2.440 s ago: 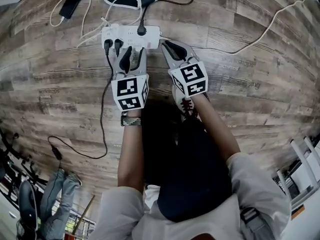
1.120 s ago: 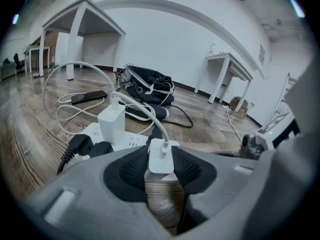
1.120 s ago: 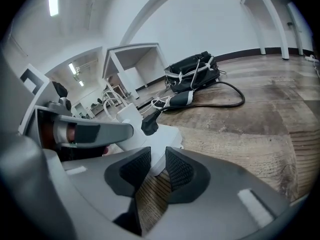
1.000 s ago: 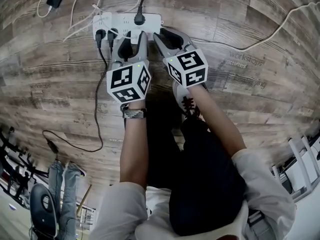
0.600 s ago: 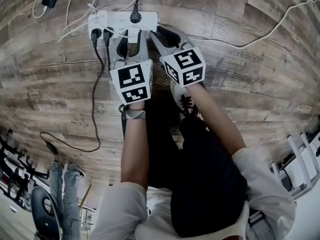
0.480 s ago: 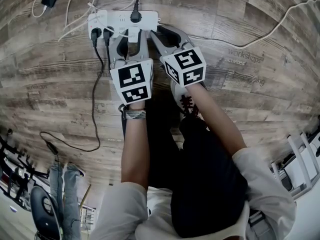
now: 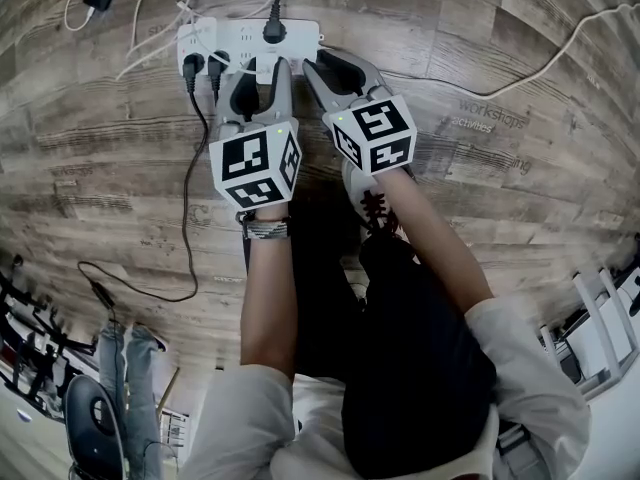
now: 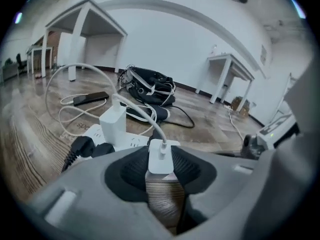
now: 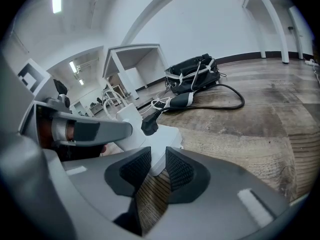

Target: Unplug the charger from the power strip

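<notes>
A white power strip [image 7: 297, 36] lies on the wood floor, also seen in the left gripper view [image 8: 131, 142] and the right gripper view [image 9: 167, 136]. My left gripper [image 7: 258, 76] reaches its near side. Its pads are shut on a small white charger [image 8: 160, 159] with a white cable running off its top. I cannot tell whether the prongs sit in the strip. My right gripper [image 7: 340, 68] is at the strip's right end. Its jaws [image 9: 158, 165] stand a narrow gap apart, tips at the strip's near corner, clamping nothing.
A second white charger [image 8: 113, 125] and two black plugs [image 7: 190, 65] sit in the strip's left part, another black plug [image 7: 271, 36] in its middle. A black bag [image 8: 150, 84], a phone [image 8: 90, 98] and loose cables lie beyond. A white cable [image 7: 540, 53] runs right.
Since the earliest frame both grippers have come closer to the strip, the left one up around the charger. Over the last second the left gripper only rolled slightly.
</notes>
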A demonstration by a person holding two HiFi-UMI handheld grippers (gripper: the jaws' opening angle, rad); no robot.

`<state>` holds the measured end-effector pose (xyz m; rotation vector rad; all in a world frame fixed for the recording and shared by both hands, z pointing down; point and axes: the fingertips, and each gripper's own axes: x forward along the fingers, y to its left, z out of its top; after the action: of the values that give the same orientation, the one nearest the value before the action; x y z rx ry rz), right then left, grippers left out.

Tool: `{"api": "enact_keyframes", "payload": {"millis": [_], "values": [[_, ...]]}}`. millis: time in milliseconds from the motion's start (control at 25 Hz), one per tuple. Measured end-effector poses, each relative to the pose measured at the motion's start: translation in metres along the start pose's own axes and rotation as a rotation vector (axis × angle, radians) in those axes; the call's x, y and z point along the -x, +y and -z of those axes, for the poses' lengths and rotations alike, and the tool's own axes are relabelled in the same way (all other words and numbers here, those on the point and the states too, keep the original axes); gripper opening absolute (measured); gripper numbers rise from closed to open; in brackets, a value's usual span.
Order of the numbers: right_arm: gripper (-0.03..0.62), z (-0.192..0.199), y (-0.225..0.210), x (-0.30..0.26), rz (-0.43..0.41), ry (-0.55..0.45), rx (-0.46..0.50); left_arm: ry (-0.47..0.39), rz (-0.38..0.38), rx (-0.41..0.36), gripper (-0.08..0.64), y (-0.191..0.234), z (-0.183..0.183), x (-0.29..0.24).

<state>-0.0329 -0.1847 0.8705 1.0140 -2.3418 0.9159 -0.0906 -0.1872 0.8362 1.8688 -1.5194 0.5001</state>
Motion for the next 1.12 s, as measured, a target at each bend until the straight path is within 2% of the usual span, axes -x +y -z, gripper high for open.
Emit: {"api": "enact_keyframes", "payload": {"millis": [120, 200, 280, 440, 560, 640, 760, 800, 840, 1000, 1120], "values": [[0.094, 0.0006, 0.0004, 0.0004, 0.001, 0.0, -0.005, 0.032, -0.046, -0.154, 0.14, -0.0045, 0.0013, 0.0001], [0.094, 0.0007, 0.0004, 0.0005, 0.001, 0.0, -0.006, 0.04, -0.056, -0.18, 0.14, -0.0054, 0.0009, 0.0], [0.095, 0.0005, 0.0, 0.0005, -0.002, 0.001, -0.004, 0.034, -0.044, -0.14, 0.14, -0.0052, 0.0007, -0.0002], [0.095, 0.0006, -0.0002, 0.0004, -0.01, 0.001, 0.002, -0.002, -0.003, 0.03, 0.144, 0.0, -0.0003, 0.0009], [0.095, 0.0002, -0.0005, 0.0, -0.012, -0.003, 0.003, -0.014, -0.003, 0.074, 0.147, 0.0017, -0.001, 0.0009], [0.095, 0.0, -0.0007, 0.0001, -0.009, -0.006, 0.006, -0.002, -0.027, 0.008, 0.146, 0.0, -0.0007, 0.0005], [0.095, 0.0003, -0.0005, 0.0002, -0.003, -0.011, 0.006, 0.034, -0.075, -0.155, 0.14, -0.0051, 0.0003, -0.0002], [0.095, 0.0004, -0.0004, 0.0001, -0.003, -0.01, 0.006, 0.038, -0.077, -0.168, 0.14, -0.0056, 0.0004, -0.0002], [0.095, 0.0006, -0.0002, -0.0001, -0.005, -0.008, 0.007, 0.037, -0.071, -0.151, 0.14, -0.0053, 0.0005, 0.0], [0.097, 0.0004, -0.0001, -0.0003, -0.016, -0.003, 0.011, 0.002, -0.018, 0.028, 0.143, 0.001, -0.0017, 0.0019], [0.097, -0.0002, -0.0012, 0.0003, -0.014, -0.008, 0.015, -0.008, -0.008, 0.071, 0.144, 0.0017, -0.0026, 0.0018]]}}
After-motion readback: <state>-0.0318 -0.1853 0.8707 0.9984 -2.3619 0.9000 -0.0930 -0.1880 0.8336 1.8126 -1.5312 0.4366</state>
